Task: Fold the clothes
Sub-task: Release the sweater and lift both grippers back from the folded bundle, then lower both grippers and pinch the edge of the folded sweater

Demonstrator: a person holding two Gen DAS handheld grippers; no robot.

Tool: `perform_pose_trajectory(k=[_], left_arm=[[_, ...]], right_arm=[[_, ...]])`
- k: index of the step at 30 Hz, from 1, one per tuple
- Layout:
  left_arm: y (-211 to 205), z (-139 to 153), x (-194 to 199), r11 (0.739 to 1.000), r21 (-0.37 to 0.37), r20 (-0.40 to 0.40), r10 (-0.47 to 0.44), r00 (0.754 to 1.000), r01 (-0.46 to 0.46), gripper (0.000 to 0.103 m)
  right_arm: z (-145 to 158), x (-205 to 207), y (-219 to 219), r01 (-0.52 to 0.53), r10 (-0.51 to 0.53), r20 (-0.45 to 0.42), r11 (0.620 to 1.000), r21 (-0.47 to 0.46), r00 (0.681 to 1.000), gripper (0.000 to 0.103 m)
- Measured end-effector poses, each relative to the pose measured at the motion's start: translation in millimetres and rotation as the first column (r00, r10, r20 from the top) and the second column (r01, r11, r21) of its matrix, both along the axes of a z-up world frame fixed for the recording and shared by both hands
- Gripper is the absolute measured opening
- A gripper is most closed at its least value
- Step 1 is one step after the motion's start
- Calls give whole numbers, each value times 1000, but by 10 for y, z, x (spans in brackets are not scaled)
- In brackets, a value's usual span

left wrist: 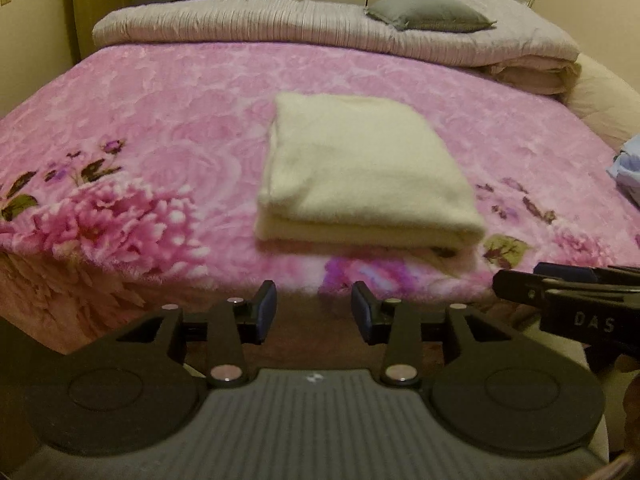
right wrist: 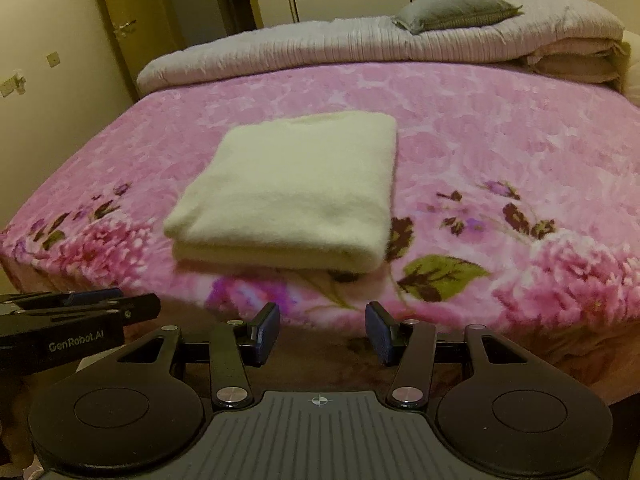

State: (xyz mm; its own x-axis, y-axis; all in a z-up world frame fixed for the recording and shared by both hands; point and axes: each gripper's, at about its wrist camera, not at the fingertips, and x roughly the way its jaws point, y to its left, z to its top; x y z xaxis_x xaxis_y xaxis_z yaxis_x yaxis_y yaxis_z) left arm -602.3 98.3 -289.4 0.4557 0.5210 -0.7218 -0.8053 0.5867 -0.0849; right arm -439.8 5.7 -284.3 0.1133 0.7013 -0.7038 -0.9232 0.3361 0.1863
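While the folded cream fleece garment (left wrist: pixel 360 168) lies ahead on the pink floral blanket (left wrist: pixel 140 120), the left gripper (left wrist: pixel 314 312) and right gripper (right wrist: pixel 323 334) hang short of it, jaws parted, empty.

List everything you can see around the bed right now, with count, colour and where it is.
folded garment: one, cream, lying on the pink blanket near the bed's front edge
floral blanket: one, pink, covering the bed
folded quilt: one, pale grey-pink, along the bed's far edge
cushion: one, grey, on the quilt
blue cloth: one, light blue, at the bed's right edge
door: one, yellowish, far left
left claw: one, black with blue pads, open, empty
right claw: one, black with blue pads, open, empty
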Motion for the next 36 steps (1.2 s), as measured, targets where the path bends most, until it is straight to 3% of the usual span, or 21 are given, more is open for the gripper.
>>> perform_pose_trajectory(k=[9, 19, 22, 24, 26, 29, 32, 36], left_arm=[[-25, 154, -132, 999, 29, 42, 16, 999, -17, 41], [183, 153, -78, 1000, 7, 62, 14, 998, -14, 43], [334, 144, -102, 999, -36, 127, 7, 992, -3, 44], [475, 112, -166, 996, -92, 198, 19, 980, -1, 46], [652, 44, -276, 985, -175, 290, 55, 956, -4, 47], [901, -78, -420, 960, -281, 382, 127, 915, -16, 48], [1139, -181, -477, 944, -328, 418, 166, 893, -22, 49], [1417, -285, -470, 932, -362, 448, 193, 873, -20, 51]], right_arm=[[184, -75, -77, -24, 21, 52, 998, 54, 998, 51], [105, 125, 24, -13, 12, 32, 999, 39, 999, 51], [69, 301, 34, 12, -12, -6, 999, 49, 1000, 51], [5, 495, 7, 32, -23, -103, 996, 86, 994, 51], [-104, 752, -40, 65, -31, -253, 989, 131, 967, 52], [-313, 1152, -120, 170, -85, -458, 974, 147, 885, 52], [-460, 1443, -184, 267, -131, -574, 950, 159, 808, 55], [-564, 1681, -174, 368, -153, -694, 914, 172, 704, 70]])
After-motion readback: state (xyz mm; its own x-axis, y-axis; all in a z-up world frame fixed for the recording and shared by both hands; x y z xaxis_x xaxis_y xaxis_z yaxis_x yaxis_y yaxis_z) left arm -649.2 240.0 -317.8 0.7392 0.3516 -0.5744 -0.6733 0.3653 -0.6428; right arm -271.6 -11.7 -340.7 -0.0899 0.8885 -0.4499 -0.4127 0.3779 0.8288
